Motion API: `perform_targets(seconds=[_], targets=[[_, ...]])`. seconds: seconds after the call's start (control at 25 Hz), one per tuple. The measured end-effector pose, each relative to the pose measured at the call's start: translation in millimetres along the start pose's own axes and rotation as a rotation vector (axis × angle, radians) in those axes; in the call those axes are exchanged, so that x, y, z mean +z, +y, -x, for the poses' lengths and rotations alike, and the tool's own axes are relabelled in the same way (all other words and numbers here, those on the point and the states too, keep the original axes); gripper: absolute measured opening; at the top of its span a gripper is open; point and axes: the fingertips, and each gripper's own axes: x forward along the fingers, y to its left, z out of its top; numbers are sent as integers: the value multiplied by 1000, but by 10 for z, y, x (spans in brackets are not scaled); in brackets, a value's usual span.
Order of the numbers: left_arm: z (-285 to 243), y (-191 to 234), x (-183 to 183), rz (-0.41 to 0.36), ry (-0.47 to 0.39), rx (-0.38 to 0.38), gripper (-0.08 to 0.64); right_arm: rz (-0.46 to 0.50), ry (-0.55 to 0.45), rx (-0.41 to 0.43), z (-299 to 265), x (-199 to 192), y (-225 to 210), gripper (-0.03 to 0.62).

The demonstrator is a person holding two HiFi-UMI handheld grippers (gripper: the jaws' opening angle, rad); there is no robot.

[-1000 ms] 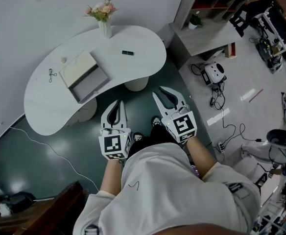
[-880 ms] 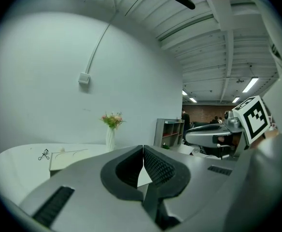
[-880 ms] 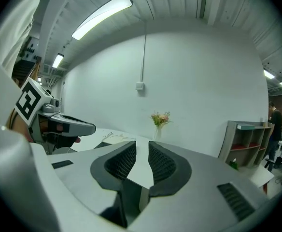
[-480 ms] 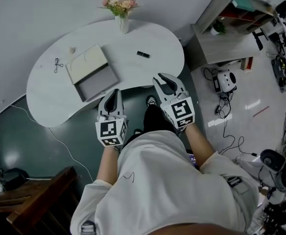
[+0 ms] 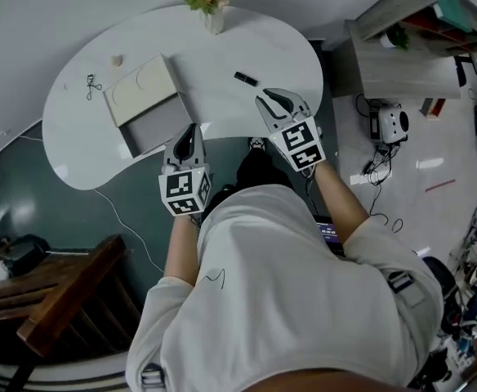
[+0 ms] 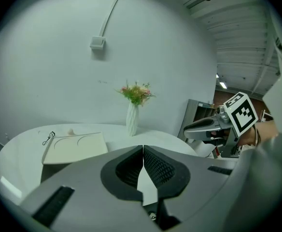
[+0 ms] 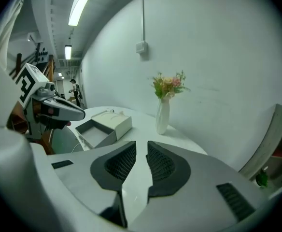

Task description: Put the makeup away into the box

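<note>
An open box [image 5: 150, 106] lies on the white table [image 5: 75, 149], its cream lid [image 6: 76, 147] folded back beside the grey tray [image 7: 92, 132]. A small black makeup stick [image 5: 245, 78] lies to the box's right. An eyelash curler [image 5: 89, 84] and a small round item [image 5: 117, 60] lie to the box's left. My left gripper [image 5: 190, 131] is shut and empty at the table's near edge, just right of the tray. My right gripper [image 5: 273, 96] is open and empty, a little short of the black stick.
A white vase of flowers [image 5: 212, 2] stands at the table's far edge. A wooden chair [image 5: 67, 292] is at lower left. A grey shelf unit [image 5: 402, 51] and cables with devices [image 5: 390, 125] are on the floor to the right.
Both grippers have moved forward from over the floor to the table's near edge. The table now sits closer beneath them in the head view.
</note>
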Motion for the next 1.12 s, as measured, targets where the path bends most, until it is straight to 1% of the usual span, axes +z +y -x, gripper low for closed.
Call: perform_targets(seconds=[0.08, 0.2, 0.36, 0.64, 0.96, 1.12], targets=[[-105, 87, -82, 12, 37, 33, 20, 14, 44, 36, -180, -122, -70, 69], [-185, 203, -156, 20, 72, 85, 20, 30, 84, 96, -421, -240, -108, 69], [-286, 204, -214, 66, 82, 111, 20, 80, 136, 142, -666, -415, -218, 71], [-190, 410, -333, 107, 94, 171, 20, 138, 221, 176, -1019, -647, -276, 75], [59, 761, -488, 176, 93, 262, 20, 200, 339, 174, -1415, -891, -301, 90], [144, 884, -554, 206, 94, 297, 20, 216, 402, 169, -1606, -1015, -300, 102]])
